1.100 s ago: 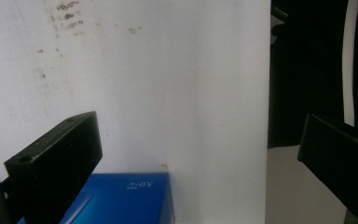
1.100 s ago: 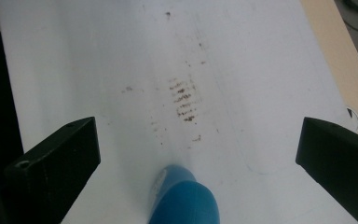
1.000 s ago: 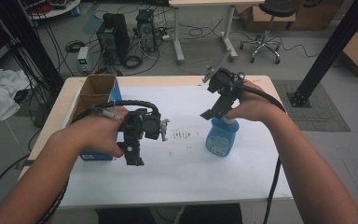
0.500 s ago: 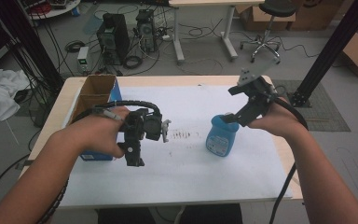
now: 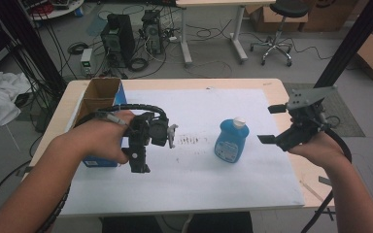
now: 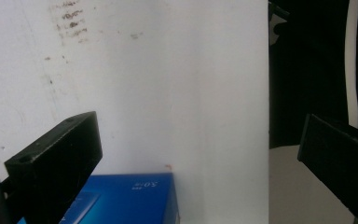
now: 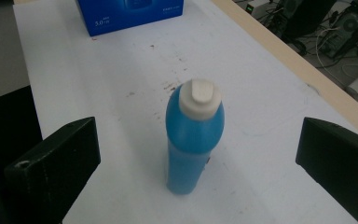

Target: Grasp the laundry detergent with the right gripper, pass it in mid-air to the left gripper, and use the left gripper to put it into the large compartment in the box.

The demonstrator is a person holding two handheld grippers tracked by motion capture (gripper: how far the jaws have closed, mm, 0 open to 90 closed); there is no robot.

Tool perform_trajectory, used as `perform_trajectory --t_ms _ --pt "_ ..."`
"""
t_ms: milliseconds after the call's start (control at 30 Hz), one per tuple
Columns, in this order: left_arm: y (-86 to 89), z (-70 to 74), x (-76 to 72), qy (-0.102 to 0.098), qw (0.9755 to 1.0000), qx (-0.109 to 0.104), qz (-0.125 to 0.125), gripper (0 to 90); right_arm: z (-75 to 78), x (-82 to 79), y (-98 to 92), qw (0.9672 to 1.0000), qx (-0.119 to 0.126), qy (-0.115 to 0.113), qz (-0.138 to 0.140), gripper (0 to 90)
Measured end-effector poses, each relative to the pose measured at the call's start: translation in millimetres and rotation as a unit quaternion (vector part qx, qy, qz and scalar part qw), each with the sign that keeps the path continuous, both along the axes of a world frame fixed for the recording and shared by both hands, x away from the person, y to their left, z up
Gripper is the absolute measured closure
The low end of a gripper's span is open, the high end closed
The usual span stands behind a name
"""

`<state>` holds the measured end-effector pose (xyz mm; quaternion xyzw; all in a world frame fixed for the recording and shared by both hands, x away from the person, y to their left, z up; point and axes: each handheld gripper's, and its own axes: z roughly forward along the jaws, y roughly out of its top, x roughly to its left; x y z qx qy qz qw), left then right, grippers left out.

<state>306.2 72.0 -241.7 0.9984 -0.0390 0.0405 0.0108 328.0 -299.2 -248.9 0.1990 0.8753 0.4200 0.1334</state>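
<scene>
Right gripper (image 5: 271,124) raised beside blue bottle (image 5: 232,140), jaws spread; left gripper (image 5: 141,150) likewise

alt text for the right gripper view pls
A blue bottle with a white cap stands upright on the white table, apart from the open right gripper, its black jaws either side. A blue box sits beyond.

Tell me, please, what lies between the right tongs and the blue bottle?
Nothing: in the high view, bare white table cover separates the open right tongs from the upright blue bottle.
</scene>
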Motion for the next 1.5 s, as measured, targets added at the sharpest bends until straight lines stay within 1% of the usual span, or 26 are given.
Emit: perform_trajectory --t_ms 67,133,267,300,433,467,633,800,867,1033,1100,1300,1500 --pt "1.0 -0.3 -0.1 -0.001 1.0000 -0.002 0.000 0.1 -8.4 -5.7 -6.7 1.0000 0.004 -0.004 -0.008 0.0" --pt "2.0 -0.6 -0.4 -0.001 1.0000 -0.003 -0.002 0.1 -18.2 -9.9 -12.4 0.9998 0.014 -0.002 -0.014 0.0" --pt "3.9 -1.8 -0.3 0.000 1.0000 -0.006 0.000 0.1 -48.4 -12.9 -21.3 0.9988 0.038 0.006 -0.032 0.0" --pt "4.1 -2.2 -0.4 -0.001 1.0000 -0.006 0.000 0.1 -53.2 -12.7 -21.6 0.9986 0.040 0.008 -0.035 0.0" --pt "3.6 -2.9 -1.8 -0.001 1.0000 -0.009 -0.003 0.1 -76.7 -11.1 -19.7 0.9977 0.054 0.002 -0.042 0.0" --pt "3.4 -3.0 -2.5 -0.001 0.9999 -0.010 -0.002 0.1 -80.4 -10.4 -19.1 0.9975 0.057 0.002 -0.042 0.0" --pt "2.5 -2.2 -3.9 -0.005 0.9999 -0.014 -0.007 0.1 -102.7 -6.1 -14.0 0.9950 0.084 -0.006 -0.053 0.0" --pt "1.4 -2.7 -4.2 -0.002 0.9999 -0.013 -0.003 0.1 -119.8 -1.8 -7.8 0.9930 0.104 -0.006 -0.056 0.0" --pt "0.3 -2.9 -3.5 -0.003 0.9999 -0.012 -0.006 0.1 -126.3 0.2 -4.0 0.9929 0.105 -0.008 -0.056 0.0" --pt "-2.4 -3.8 -3.6 -0.002 0.9999 -0.012 -0.009 0.1 -140.4 6.0 4.5 0.9908 0.123 0.000 -0.055 0.0" --pt "-2.9 -3.9 -4.2 -0.004 0.9999 -0.008 -0.012 0.1 -144.3 7.9 6.9 0.9901 0.129 0.002 -0.054 0.0" --pt "-0.3 -2.0 -5.0 -0.007 0.9999 -0.011 -0.011 0.1 -155.4 13.0 14.7 0.9885 0.140 0.004 -0.056 0.0" --pt "1.0 -3.6 -3.2 -0.005 0.9999 -0.011 -0.006 0.1 -162.4 18.2 21.0 0.9865 0.153 -0.002 -0.059 0.0"
